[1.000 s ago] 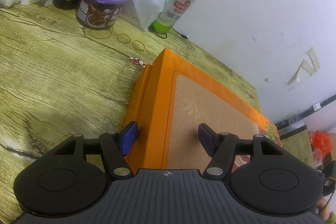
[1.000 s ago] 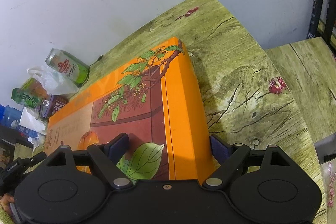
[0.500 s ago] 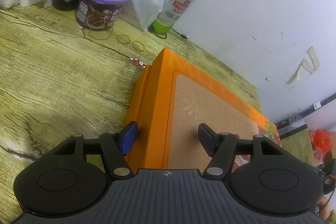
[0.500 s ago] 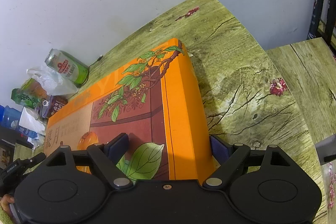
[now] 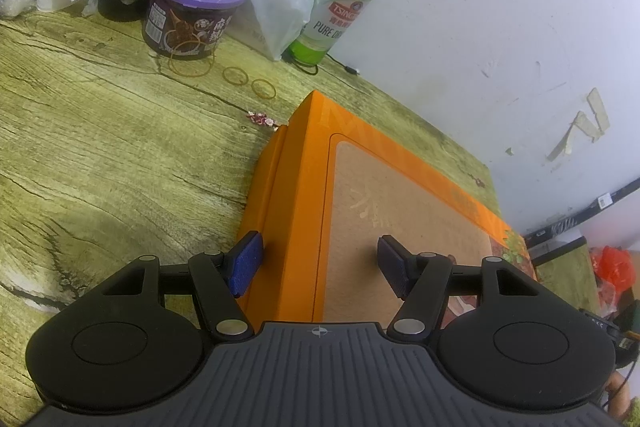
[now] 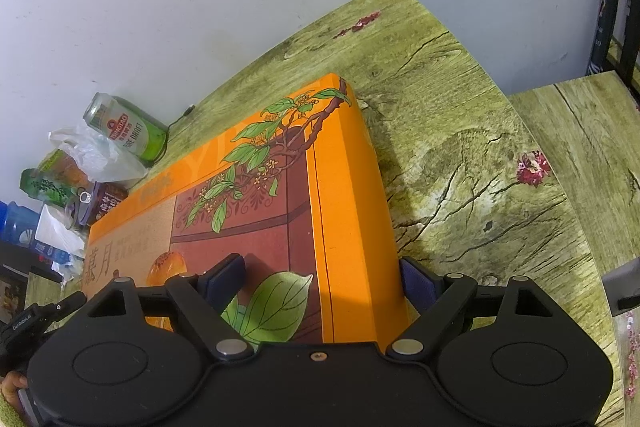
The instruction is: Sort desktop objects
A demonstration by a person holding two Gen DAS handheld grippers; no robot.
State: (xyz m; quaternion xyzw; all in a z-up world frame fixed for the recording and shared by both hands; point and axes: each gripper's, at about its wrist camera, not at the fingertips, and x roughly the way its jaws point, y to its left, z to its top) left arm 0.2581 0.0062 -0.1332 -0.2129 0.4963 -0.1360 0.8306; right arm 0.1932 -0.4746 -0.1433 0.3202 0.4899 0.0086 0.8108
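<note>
- Currently, orange box lies flat on the wood-grain table, near the wall.
- Left gripper: jaws partly open, straddling the box's left edge; grip cannot be told.
- Right gripper: jaws wide, straddling the right edge; contact unclear.
- Beer can behind, well apart.

Left gripper angled down, jaws apart, not pressing anything. Right gripper angled down, jaws wide, nothing gripped.
</note>
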